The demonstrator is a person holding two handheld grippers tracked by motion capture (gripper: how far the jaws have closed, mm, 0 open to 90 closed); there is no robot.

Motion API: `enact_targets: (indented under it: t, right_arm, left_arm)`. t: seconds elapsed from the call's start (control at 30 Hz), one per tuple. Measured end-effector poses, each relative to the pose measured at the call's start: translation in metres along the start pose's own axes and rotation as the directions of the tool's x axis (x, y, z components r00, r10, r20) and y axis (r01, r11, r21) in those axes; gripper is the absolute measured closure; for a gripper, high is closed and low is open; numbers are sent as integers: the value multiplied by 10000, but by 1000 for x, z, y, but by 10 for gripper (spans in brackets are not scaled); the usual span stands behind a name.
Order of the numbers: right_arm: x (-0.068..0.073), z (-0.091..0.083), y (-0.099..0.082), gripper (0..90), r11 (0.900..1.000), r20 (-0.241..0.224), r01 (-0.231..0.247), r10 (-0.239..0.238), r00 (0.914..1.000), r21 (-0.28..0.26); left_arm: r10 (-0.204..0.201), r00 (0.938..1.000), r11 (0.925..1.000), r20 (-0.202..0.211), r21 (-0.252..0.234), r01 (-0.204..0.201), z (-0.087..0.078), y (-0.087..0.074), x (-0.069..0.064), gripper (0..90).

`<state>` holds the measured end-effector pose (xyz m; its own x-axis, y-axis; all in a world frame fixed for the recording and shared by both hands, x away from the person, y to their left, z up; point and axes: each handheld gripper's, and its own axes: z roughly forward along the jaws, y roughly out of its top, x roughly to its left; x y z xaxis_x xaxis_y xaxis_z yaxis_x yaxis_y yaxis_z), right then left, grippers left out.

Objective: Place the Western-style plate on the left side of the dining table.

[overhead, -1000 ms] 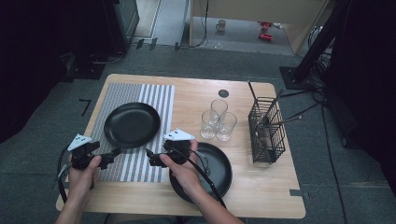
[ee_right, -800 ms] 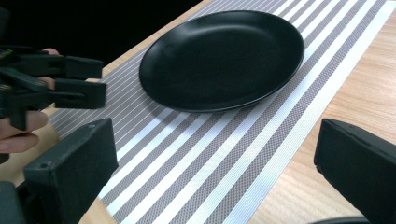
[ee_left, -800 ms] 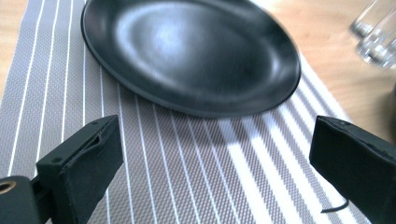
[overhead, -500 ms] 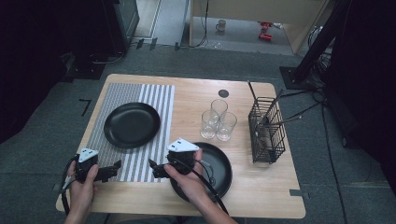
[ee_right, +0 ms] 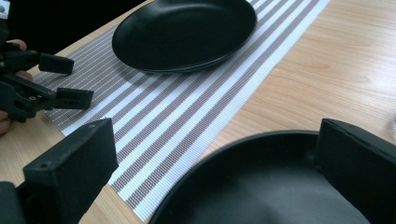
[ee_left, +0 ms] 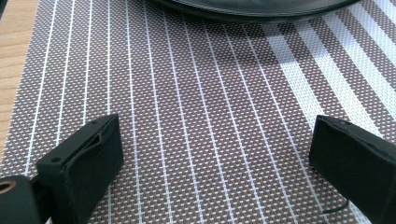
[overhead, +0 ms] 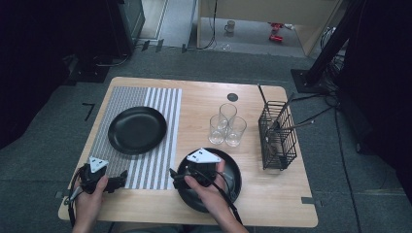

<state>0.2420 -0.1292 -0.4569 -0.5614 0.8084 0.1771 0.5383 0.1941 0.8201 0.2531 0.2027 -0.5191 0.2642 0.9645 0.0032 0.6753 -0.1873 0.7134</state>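
A person's two hands hold black two-jaw grippers low over a pale wooden bench (overhead: 272,194). The right gripper (overhead: 173,177), topped by a grey three-cornered plate, hovers at the left rim of a round, shallow black plate (overhead: 233,180) with a smooth, faintly glossy surface that sits on the bare wood at the near edge. In the right gripper view its blocky jaws stand wide apart, holding nothing, with that plate's curved rim (ee_right: 261,186) between them.

The left gripper (overhead: 121,180) rests over the near left corner of a woven placemat (overhead: 160,145), brown-grey mesh crossed by thin white lines that widen into broad white bands toward its right side. The left gripper view shows its jaws also spread wide and empty above the dotted weave (ee_left: 196,116).

A second round black plate (overhead: 137,129), the same matte-to-satin finish, lies farther back on the placemat, well apart from the first.

Three clear drinking glasses (overhead: 227,126) stand clustered upright and touching near the middle of the bench. Just to their right stands a black wire cutlery basket (overhead: 278,143), a rectangular open grid with thin rods leaning out of its top.
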Motion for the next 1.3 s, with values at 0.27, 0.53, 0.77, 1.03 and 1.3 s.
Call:
enact_targets:
  t: [0.27,0.53,0.77,1.03,1.3]
  right_arm:
    - [-9,-16,-12,0,9997,44,-139,140,9999,-215]
    - [-30,-34,-24,51,9968,477,-540,568,9972,-583]
    - [-49,-45,-29,69,9960,845,-691,737,9937,-561]
    - [-67,-64,-38,69,9909,1175,-1066,1158,9863,-819]
    - [-97,-86,-43,76,9865,1063,-1407,1492,9831,-839]
  left_arm:
    - [110,9999,9999,95,-11,-110,0,-1,1,31]
    - [106,9999,9999,98,-12,-106,0,-1,1,31]
    - [106,9999,9999,97,-13,-106,0,-1,1,31]
    - [105,9999,9999,103,-14,-105,0,-1,1,31]
    - [105,9999,9999,102,-13,-105,0,-1,1,31]
